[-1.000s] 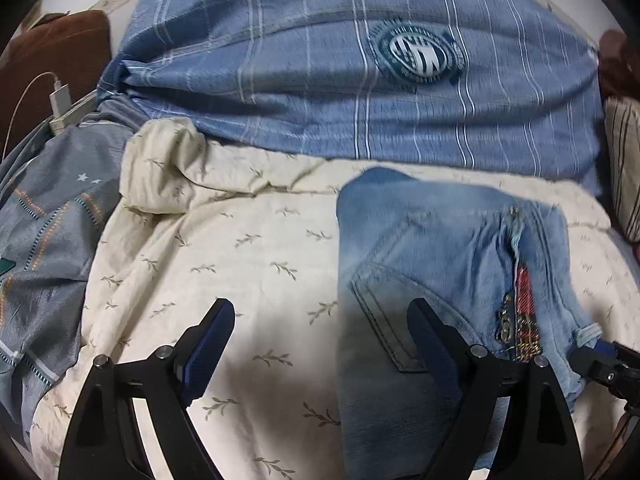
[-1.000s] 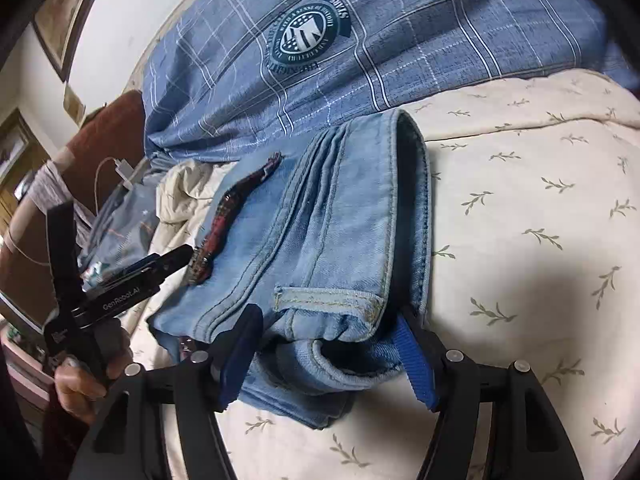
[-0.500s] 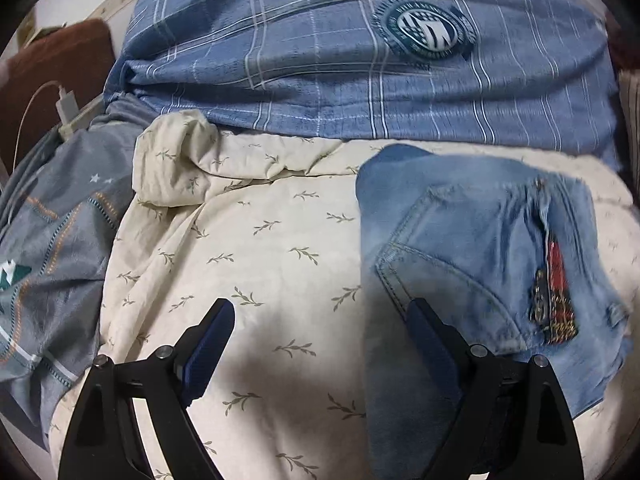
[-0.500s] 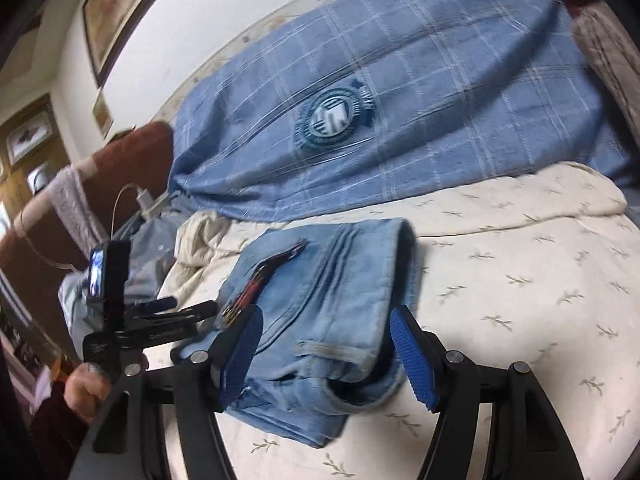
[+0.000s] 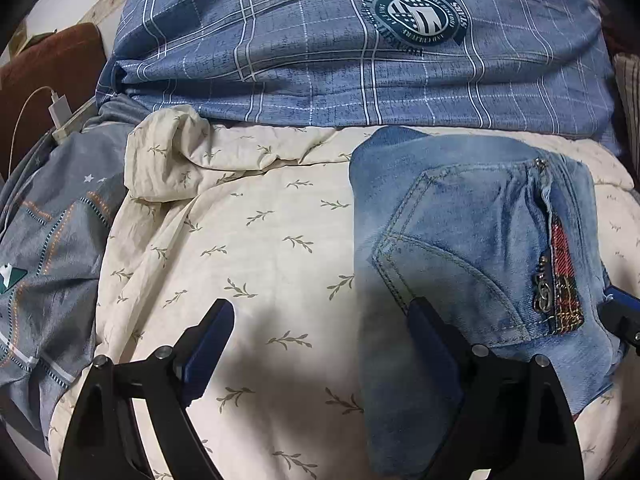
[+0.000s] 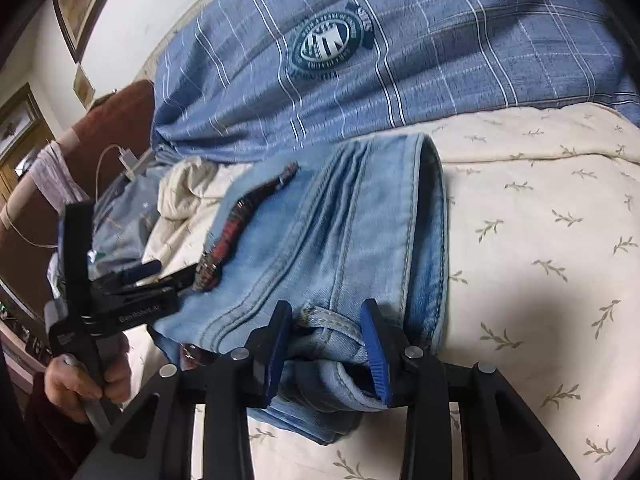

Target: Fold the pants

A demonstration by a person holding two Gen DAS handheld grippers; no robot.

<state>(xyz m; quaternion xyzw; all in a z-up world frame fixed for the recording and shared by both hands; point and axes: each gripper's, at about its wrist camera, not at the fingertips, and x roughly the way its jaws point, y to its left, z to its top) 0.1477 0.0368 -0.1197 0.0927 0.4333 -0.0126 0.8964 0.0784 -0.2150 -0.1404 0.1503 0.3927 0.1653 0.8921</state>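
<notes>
The folded light-blue jeans (image 5: 472, 240) lie on the cream leaf-print bedsheet (image 5: 260, 240), with a back pocket and a red plaid patch on top. My left gripper (image 5: 320, 344) is open, its right finger over the jeans' left edge, its left finger over bare sheet. In the right wrist view the jeans (image 6: 328, 236) lie in a thick folded stack. My right gripper (image 6: 326, 344) has its jaws partly closed around the waistband fold at the stack's near end. The left gripper (image 6: 160, 276) shows there at the jeans' left side.
A blue plaid quilt with a round emblem (image 5: 360, 48) is piled behind the jeans. A grey patterned cloth (image 5: 48, 248) lies at the left, with a white charger and cable (image 5: 60, 108) by a brown headboard (image 5: 48, 64). The sheet (image 6: 540, 240) spreads right of the jeans.
My right gripper came back down to the jeans' near end and narrowed its jaws around the waistband fold. My left gripper shifted slightly; it stays open.
</notes>
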